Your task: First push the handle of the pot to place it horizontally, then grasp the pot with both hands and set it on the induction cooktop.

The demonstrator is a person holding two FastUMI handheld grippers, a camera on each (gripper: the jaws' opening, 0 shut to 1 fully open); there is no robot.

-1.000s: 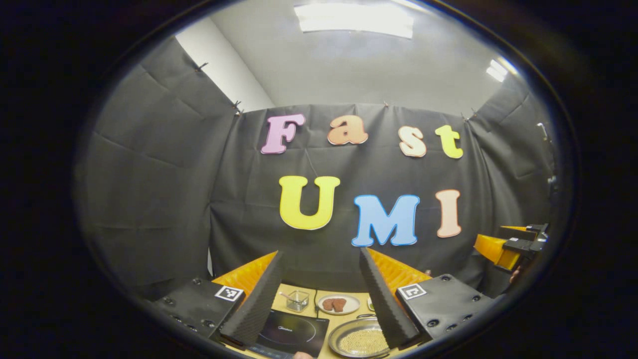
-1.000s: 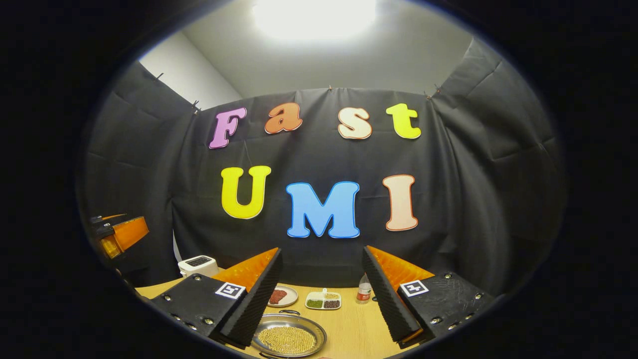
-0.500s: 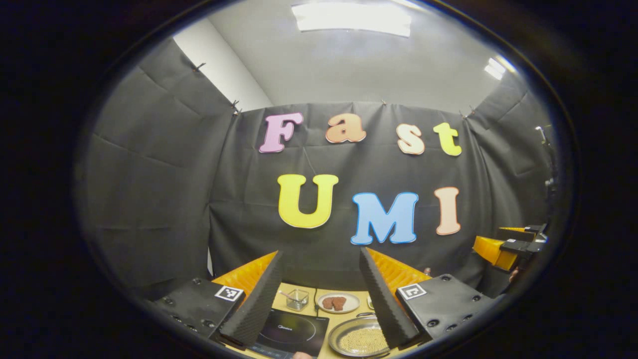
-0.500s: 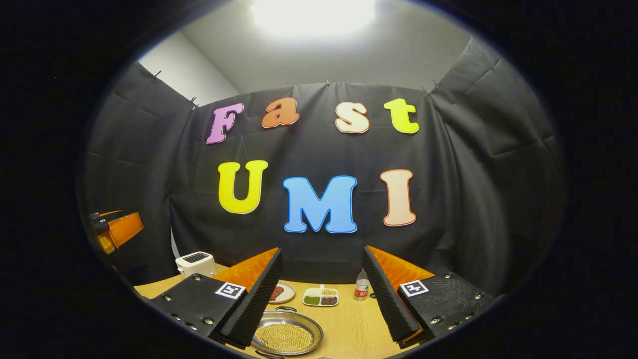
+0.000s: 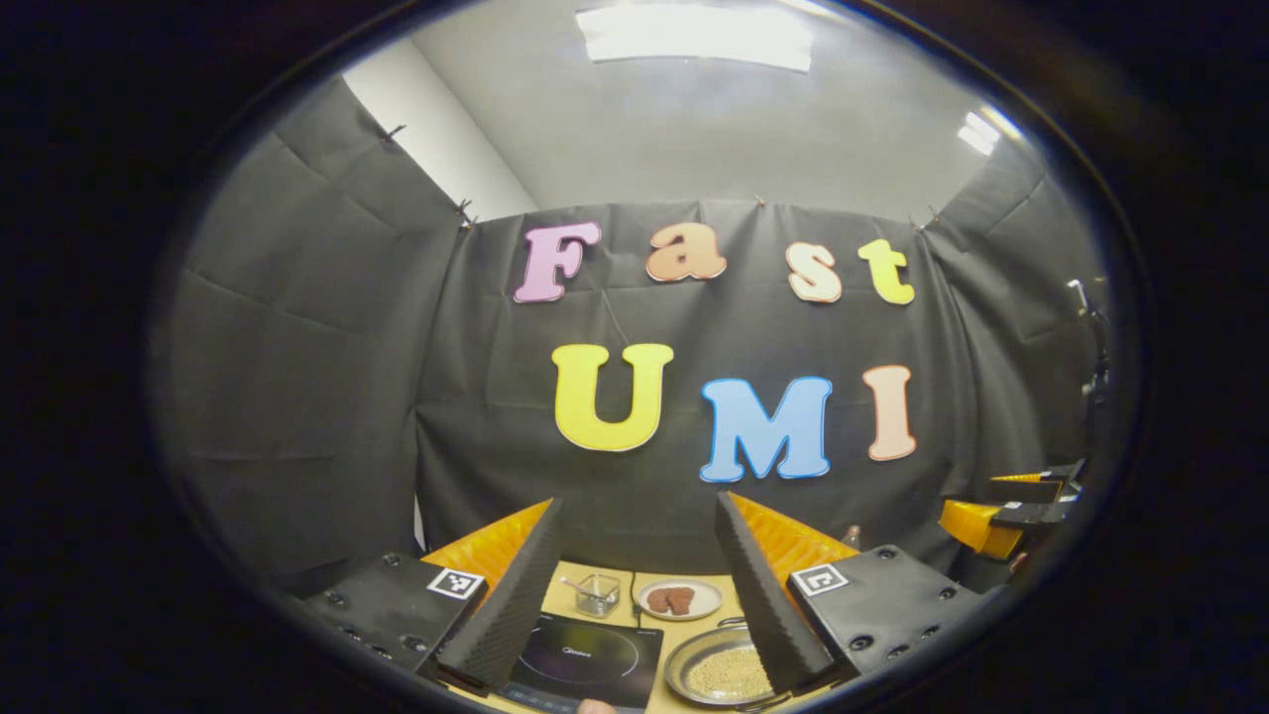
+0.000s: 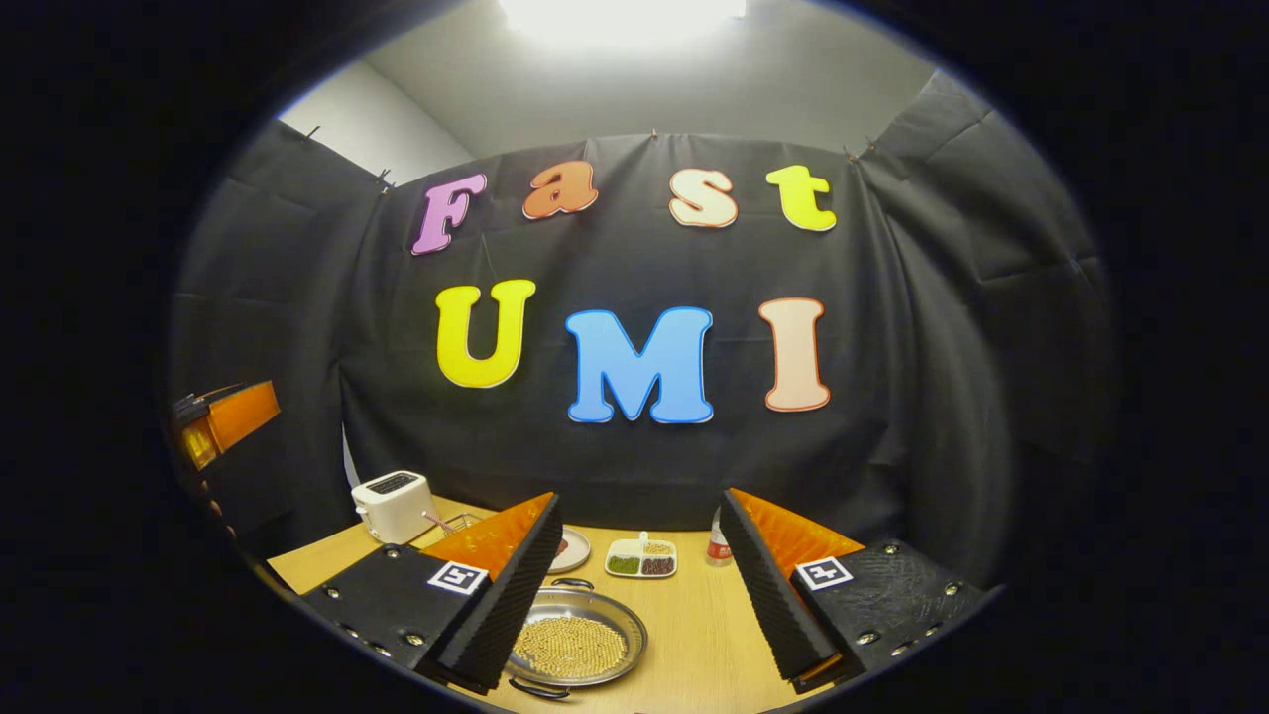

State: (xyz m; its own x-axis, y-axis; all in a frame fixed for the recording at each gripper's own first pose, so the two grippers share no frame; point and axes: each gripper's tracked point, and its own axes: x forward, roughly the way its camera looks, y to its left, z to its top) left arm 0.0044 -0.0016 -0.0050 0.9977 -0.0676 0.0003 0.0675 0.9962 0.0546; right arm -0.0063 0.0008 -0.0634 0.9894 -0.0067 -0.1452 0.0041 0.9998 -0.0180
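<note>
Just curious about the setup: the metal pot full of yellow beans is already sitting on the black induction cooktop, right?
Not quite. The left gripper view shows the pot of yellow beans on the wooden table, beside the black induction cooktop, not on it.

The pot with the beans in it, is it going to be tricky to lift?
Probably manageable. The pot looks like shallow, rigid metal, so it shouldn't flex. Its loose beans may shift or spill if it tilts, and its smooth rim could slip.
</note>
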